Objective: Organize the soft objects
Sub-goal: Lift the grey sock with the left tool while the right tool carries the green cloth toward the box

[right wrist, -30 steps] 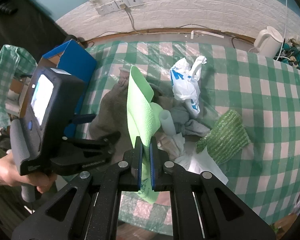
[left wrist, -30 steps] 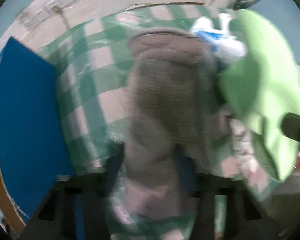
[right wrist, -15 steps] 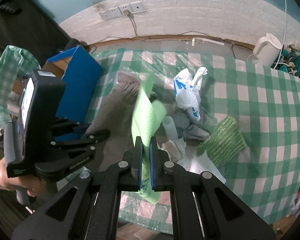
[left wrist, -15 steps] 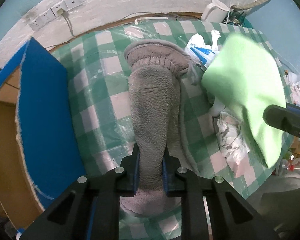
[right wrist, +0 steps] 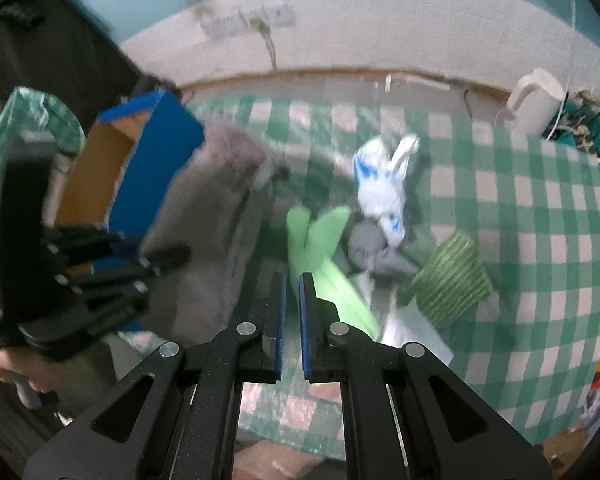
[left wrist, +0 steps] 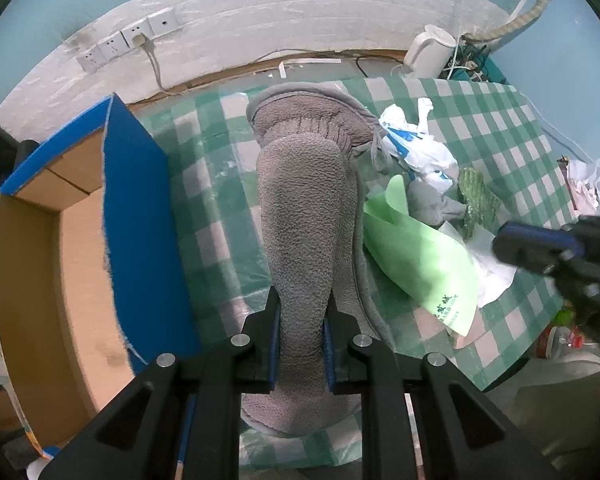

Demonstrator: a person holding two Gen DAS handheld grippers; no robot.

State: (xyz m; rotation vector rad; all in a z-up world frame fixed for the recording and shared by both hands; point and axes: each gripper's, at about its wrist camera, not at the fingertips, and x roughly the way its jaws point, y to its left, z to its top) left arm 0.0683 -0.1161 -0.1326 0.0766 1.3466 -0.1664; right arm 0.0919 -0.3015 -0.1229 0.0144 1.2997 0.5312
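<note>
Left gripper (left wrist: pixel 300 322) clamping grey fleece (left wrist: pixel 306 216), right gripper (right wrist: pixel 291 304) empty, slightly parted

I note the grey cloth (left wrist: pixel 306 216) as matt, nubby fleece. Desk (left wrist: pixel 216 216) cover: glossy checked plastic film, wrinkled. Box (left wrist: pixel 76 240): plain brown cardboard inside, blue matt outside. Green sheet (left wrist: pixel 416 256): smooth, thin, slightly shiny. White bag (left wrist: pixel 416 152): crinkled plastic. Claw (left wrist: pixel 300 320) arms: matt black, speckled.
</note>
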